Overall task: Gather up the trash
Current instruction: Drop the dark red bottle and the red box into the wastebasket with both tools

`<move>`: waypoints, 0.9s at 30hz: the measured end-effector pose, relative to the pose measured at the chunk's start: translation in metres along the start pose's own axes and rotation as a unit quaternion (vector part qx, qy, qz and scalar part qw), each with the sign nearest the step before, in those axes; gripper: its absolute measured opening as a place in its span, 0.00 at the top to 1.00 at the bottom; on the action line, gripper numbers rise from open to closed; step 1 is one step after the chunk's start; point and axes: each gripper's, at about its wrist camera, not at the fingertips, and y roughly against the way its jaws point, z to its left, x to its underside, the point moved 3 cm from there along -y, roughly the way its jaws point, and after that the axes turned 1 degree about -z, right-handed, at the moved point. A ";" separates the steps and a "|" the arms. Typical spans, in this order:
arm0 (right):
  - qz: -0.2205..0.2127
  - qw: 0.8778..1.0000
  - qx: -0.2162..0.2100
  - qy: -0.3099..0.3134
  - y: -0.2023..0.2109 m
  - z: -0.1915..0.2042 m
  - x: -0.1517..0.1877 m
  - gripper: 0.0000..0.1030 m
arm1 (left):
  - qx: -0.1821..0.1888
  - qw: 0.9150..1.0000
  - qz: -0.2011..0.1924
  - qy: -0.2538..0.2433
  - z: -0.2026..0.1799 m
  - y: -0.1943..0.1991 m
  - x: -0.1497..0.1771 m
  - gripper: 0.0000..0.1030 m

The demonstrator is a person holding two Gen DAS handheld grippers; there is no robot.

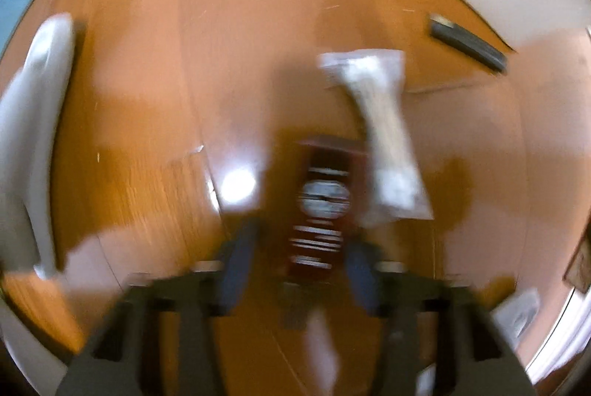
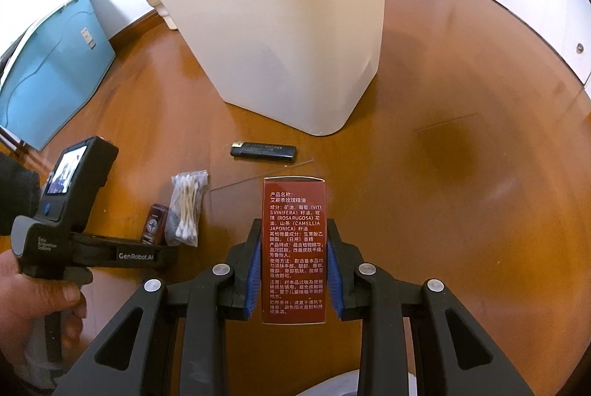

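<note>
Right tool: blue pads clamped on both sides of a red box with white print, held upright at lower centre of the right wrist view, above the wooden floor.

Cream bin stands on the floor at upper centre. A black lighter lies just in front of its base. A clear bag of cotton swabs lies at centre left, a small dark red box touching its left side.

Left tool: the left wrist view is badly blurred. The small dark red box sits between the blue pads; I cannot tell whether they press on it. A hand grips this tool at lower left of the right view.

Swab bag lies just right of that box, lighter at upper right, well apart.
</note>
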 end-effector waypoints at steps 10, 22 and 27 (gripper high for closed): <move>-0.023 1.000 -0.009 -0.003 0.018 0.012 -0.010 0.71 | 0.063 0.990 -0.072 -0.106 -0.002 0.096 -0.002 0.71; -0.120 0.990 0.030 -0.065 0.096 -0.019 -0.041 0.71 | 0.187 0.903 -0.312 -0.228 -0.071 0.342 -0.136 0.71; -0.145 0.985 0.045 -0.080 0.117 -0.040 -0.053 0.71 | 0.127 0.937 -0.207 -0.253 -0.086 0.283 -0.230 0.71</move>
